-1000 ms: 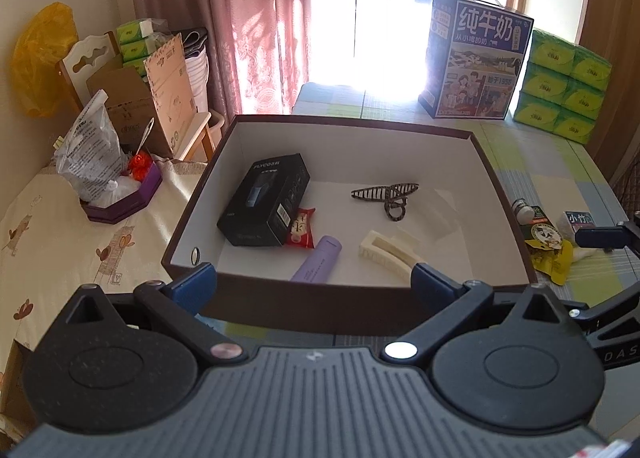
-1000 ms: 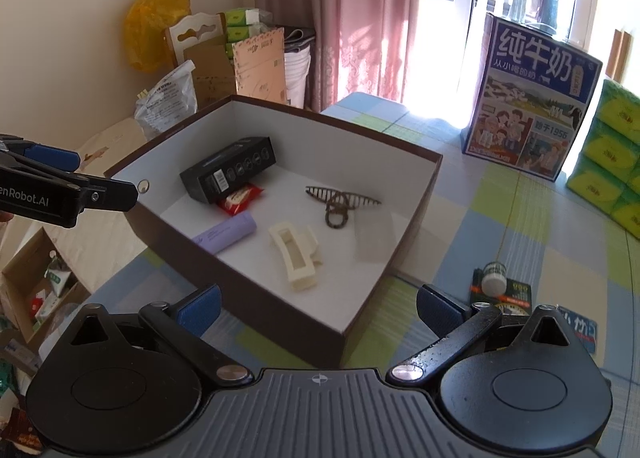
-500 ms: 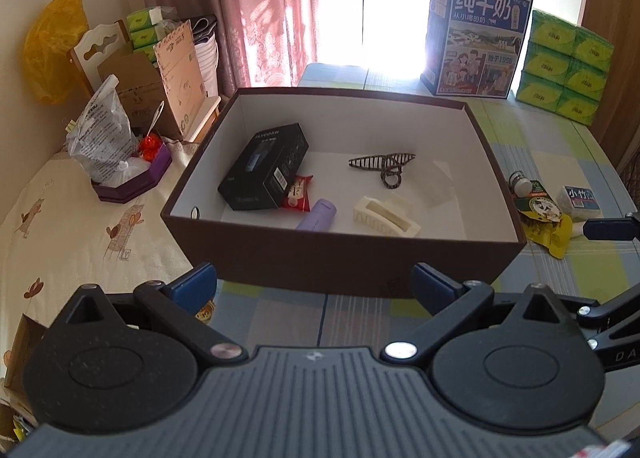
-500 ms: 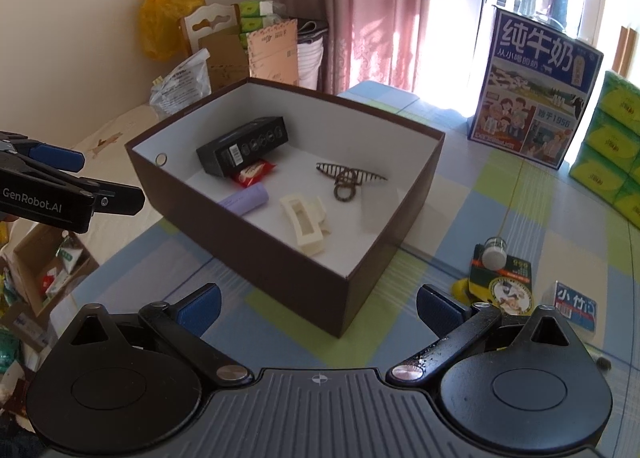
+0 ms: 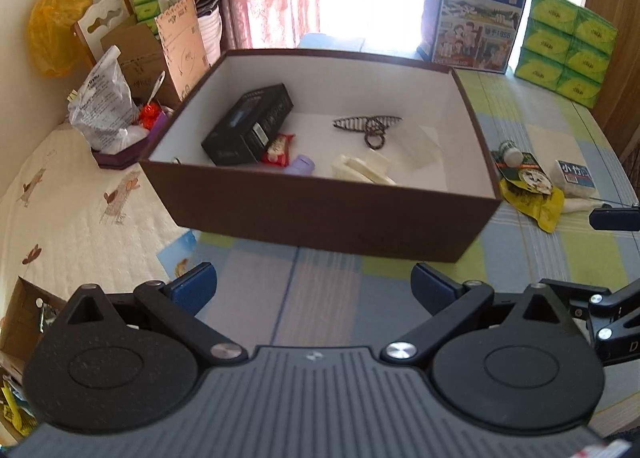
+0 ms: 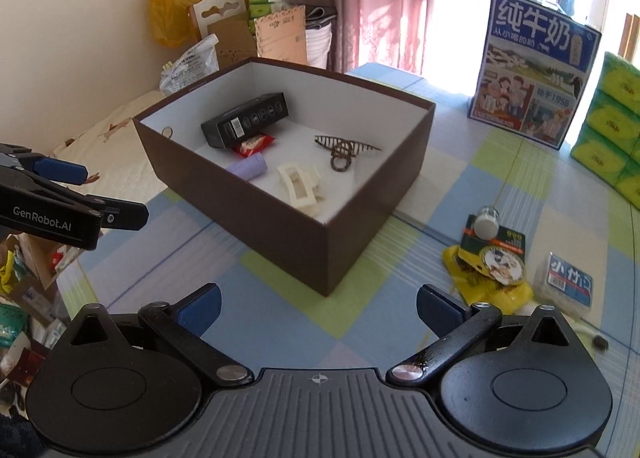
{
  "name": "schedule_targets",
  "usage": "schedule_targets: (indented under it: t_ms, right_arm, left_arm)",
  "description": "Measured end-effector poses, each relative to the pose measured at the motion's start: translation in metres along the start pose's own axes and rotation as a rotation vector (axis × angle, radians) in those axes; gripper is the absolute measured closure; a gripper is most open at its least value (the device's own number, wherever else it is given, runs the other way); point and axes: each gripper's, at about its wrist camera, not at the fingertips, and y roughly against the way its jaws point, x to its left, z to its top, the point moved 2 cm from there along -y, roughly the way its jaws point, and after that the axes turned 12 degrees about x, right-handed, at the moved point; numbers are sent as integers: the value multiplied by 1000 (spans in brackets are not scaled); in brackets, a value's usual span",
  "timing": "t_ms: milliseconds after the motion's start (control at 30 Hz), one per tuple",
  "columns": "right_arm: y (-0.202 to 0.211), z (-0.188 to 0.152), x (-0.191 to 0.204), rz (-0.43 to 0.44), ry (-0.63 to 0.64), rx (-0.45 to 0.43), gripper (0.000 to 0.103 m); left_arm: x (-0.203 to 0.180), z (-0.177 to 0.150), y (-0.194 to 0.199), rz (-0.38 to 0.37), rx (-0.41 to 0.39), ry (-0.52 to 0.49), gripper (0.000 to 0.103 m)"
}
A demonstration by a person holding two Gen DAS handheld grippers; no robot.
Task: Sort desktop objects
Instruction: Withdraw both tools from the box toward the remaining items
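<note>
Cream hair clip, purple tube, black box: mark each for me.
cream hair clip (image 6: 298,187), right wrist view, middle of its frame
purple tube (image 6: 248,168), right wrist view, mid-body
black box (image 5: 250,123), left wrist view, top face

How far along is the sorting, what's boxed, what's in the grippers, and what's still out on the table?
Boxed: the brown box holds a black carton, red snack packet, purple tube, cream hair claw and dark hair claw.
In hand: nothing; left gripper and right gripper are both open.
Left: small white bottle, yellow-green pouch and blue-label packet beside the box.
</note>
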Motion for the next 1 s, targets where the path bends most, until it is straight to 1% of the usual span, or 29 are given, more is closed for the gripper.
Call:
schedule_targets:
  t_ms: [200,367,567,733,1000]
  right_arm:
    - [5,-20,-18,1,-23,29,2]
    - [10,-41,-43,-7,-74,62,2]
    - [18,-67,-82,-35,-175,88,2]
    - [23,-88,-118,-69,-278,108,2]
    - [32,-115,-169,-124,-402,124,2]
  left_arm:
    - [-27,-11,-1,-29,29,-20,1]
    - [-52,-17,-6,-71,63,-39,2]
    - [-92,-18,-13,-124,88,-97,2]
    - [-130,-14,-20,-182,105,-156,2]
    - [-181,-2,-31,-235,108,-231,2]
